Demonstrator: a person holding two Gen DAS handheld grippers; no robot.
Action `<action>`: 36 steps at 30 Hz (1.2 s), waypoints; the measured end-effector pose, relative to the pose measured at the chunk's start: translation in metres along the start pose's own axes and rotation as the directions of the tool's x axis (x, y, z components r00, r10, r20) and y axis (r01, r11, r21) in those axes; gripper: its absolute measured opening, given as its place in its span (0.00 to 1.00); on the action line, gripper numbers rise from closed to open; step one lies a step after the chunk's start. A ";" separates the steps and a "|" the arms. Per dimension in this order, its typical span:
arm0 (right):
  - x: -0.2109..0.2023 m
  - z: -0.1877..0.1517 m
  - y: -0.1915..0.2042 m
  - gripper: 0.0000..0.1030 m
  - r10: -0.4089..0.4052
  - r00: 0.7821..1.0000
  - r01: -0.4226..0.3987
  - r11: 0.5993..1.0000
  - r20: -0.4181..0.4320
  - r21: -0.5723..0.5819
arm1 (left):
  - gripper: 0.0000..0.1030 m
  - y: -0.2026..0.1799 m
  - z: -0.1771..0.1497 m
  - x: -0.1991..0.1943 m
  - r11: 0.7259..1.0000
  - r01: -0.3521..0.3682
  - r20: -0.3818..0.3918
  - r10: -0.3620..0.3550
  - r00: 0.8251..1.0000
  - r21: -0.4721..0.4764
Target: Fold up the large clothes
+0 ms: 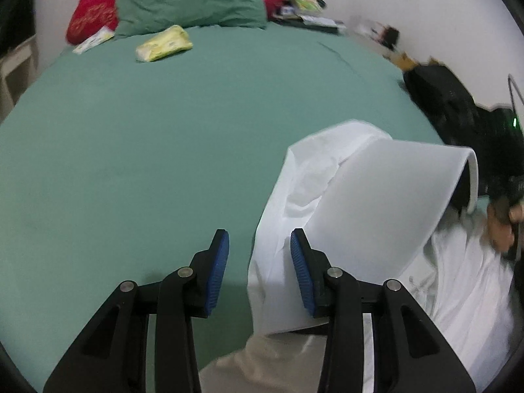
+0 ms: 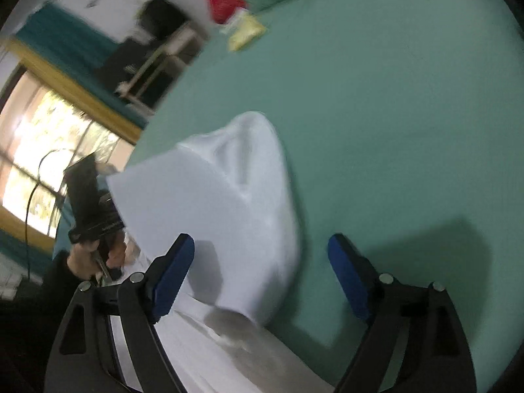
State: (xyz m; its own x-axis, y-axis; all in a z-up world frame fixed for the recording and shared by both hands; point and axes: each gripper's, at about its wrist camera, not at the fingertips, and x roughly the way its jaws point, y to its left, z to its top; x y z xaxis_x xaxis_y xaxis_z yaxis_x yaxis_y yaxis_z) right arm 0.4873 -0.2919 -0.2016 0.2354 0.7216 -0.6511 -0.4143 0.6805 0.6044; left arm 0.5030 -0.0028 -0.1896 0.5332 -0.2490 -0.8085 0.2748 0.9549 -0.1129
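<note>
1. Left wrist view: your left gripper (image 1: 259, 247) hangs spread wide with nothing between its pads; the white shirt (image 1: 327, 196) lies on the green bedsheet (image 1: 147, 131), just ahead and right of its right finger.
2. Right wrist view: your right gripper (image 2: 260, 255) gapes wide, gripping nothing; the shirt's sleeve (image 2: 249, 190) is draped between and ahead of its fingers.

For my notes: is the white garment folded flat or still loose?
Still loose: the white garment bulges up from the green bed, uneven.

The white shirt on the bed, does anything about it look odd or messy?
Yes. The white shirt is bunched, one flap arching up off the green bed instead of lying flat. Both claws, left and right, are open, gripping nothing.
</note>
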 end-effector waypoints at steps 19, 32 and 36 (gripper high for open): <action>0.039 -0.111 0.134 0.13 -0.561 0.603 0.654 -0.059 0.567 -0.754 | 0.57 0.007 -0.027 -0.015 0.985 0.146 -0.119 -0.134 0.984 0.095; 0.032 -0.189 0.153 0.15 -0.440 0.531 0.693 -0.266 0.724 -0.670 | 0.12 -0.045 -0.085 -0.101 0.967 -0.132 0.222 0.083 0.972 0.217; 0.022 -0.205 0.163 0.18 -0.459 0.561 0.677 -0.225 0.689 -0.700 | 0.12 -0.057 -0.114 -0.130 0.961 -0.141 0.238 0.083 0.968 0.239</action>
State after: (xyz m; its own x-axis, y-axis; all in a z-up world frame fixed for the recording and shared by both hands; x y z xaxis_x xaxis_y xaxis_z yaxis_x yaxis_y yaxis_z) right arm 0.2443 -0.1916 -0.2114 0.9281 0.1804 -0.3258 -0.3633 0.2464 -0.8985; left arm 0.3266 -0.0064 -0.1441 0.7291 -0.2002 -0.6545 0.3801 0.9137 0.1439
